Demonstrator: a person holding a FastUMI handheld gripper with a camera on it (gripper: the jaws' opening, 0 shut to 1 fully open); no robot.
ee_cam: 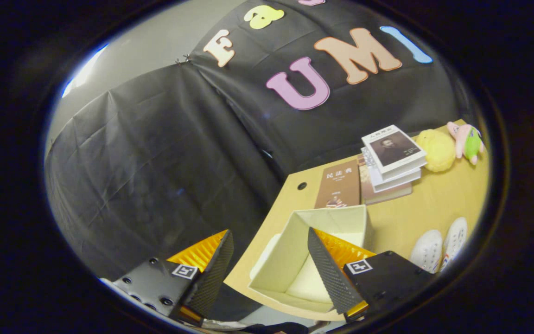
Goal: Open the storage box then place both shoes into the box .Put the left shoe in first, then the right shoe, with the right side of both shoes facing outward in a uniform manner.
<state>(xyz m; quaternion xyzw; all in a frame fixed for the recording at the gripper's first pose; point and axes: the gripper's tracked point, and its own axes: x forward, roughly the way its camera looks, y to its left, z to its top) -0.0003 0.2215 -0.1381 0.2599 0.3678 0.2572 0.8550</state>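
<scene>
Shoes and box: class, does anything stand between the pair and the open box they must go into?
Nothing visible does. The shoes sit on bare table beside the box, which is open. The books lie beyond. The gripper has its fingers open, one over the box.

The gripper [267, 266] has two wedge-shaped fingers [213, 273] whose inner faces carry a fine, dotted grip texture and taper to a point at the front. Behind each finger sits a ribbed orange piece [200, 253] with close parallel ridges. Each finger is mounted on a black, boxy block [153, 283]; the left block shows several small round screws along its side. On top of each block is a small square white tag [359, 266] printed with a black pattern. The fingers stand apart with a wide gap between them.
</scene>
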